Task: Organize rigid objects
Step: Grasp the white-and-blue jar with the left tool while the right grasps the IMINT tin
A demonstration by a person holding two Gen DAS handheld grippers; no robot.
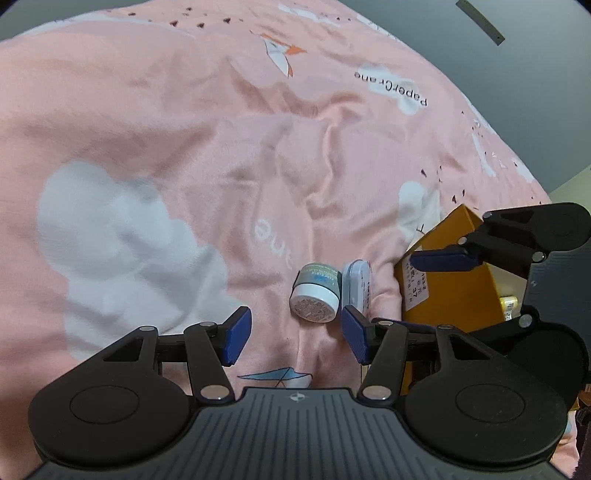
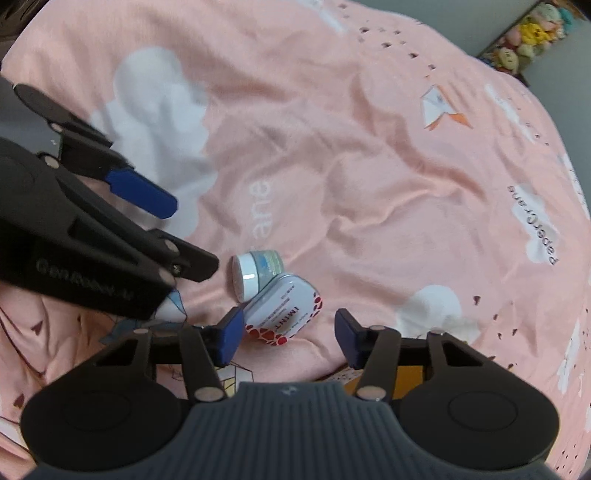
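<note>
A small round jar (image 1: 316, 299) with a white lid lies on its side on the pink bedspread (image 1: 184, 110). A white tin (image 1: 356, 288) with red dots stands on edge against it. My left gripper (image 1: 295, 338) is open just short of the jar, with nothing between its blue pads. In the right wrist view the tin (image 2: 284, 314) lies between the pads of my right gripper (image 2: 290, 334). The left pad is at the tin's corner, and a gap shows on the right side, so it is open. The jar (image 2: 255, 273) lies just beyond.
An orange cardboard box (image 1: 450, 280) sits right of the tin, with a yellow item (image 1: 509, 306) inside. It shows under my right gripper as the box (image 2: 406, 376). The left gripper (image 2: 173, 229) crowds in from the left. Plush toys (image 2: 532, 33) fill a far shelf.
</note>
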